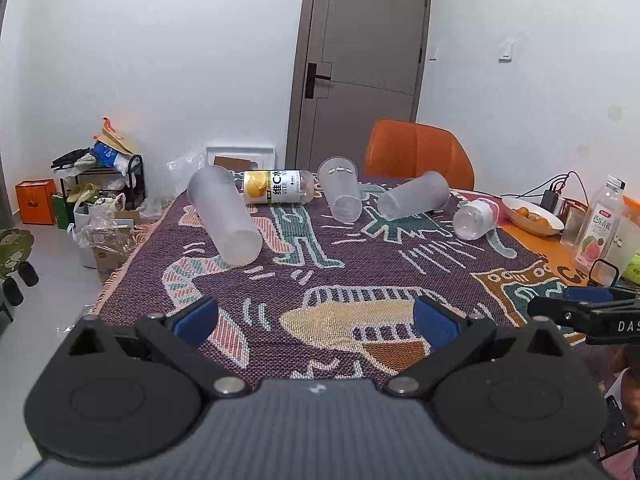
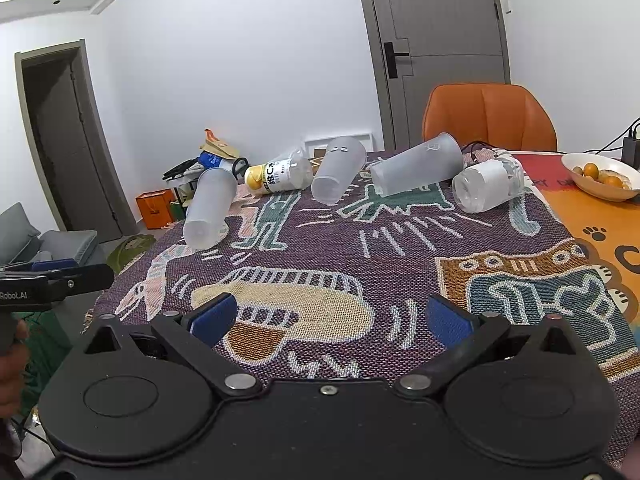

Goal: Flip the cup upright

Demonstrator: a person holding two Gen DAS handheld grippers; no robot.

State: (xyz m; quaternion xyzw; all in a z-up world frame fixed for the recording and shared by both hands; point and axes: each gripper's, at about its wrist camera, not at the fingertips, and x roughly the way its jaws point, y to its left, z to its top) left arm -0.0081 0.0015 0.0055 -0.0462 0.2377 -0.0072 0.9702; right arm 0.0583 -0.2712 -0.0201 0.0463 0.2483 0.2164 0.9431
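Three frosted plastic cups lie on their sides on the patterned cloth: a tall one at the left, one in the middle, and one to its right. A clear bottle with a white label and a lemon drink bottle also lie on their sides. My left gripper is open and empty above the near cloth. My right gripper is open and empty, well short of the cups.
An orange chair stands behind the table. A white bowl of oranges, an upright guava drink bottle and a charger with cables sit at the right. Bags and boxes clutter the floor at the left.
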